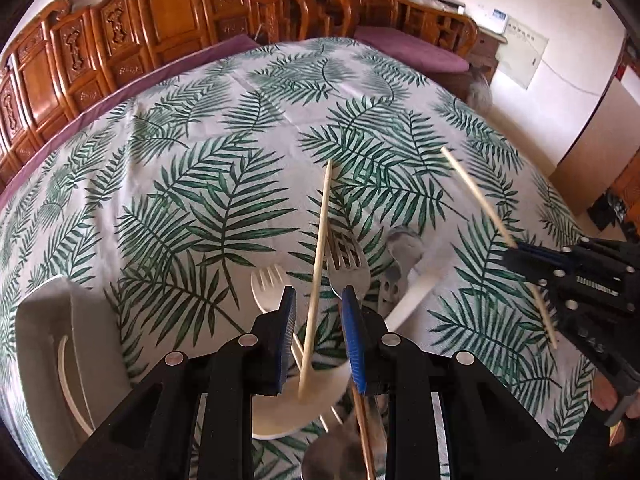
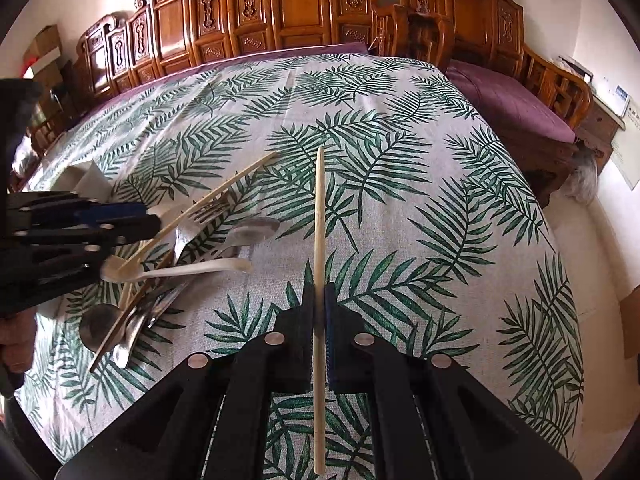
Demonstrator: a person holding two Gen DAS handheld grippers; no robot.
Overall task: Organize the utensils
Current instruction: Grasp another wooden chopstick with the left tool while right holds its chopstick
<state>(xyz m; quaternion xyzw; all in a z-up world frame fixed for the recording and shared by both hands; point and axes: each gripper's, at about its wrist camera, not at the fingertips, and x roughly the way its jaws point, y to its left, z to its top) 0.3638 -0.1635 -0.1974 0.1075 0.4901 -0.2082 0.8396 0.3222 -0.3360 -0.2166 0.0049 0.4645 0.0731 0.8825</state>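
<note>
My left gripper hangs over a heap of utensils on the leaf-print tablecloth. Its jaws stand apart, and a pale chopstick runs between them with a gap on each side. Its lower end lies over a white plastic spoon. Just beyond the fingers are a white spork, a metal fork and a metal spoon. My right gripper is shut on a second pale chopstick, held off the table to the right of the heap.
A white organiser box stands at the left of the heap, with something curved and white inside. A brown chopstick and a dark spoon lie at the heap's near end. Carved wooden benches with purple cushions line the far table edges.
</note>
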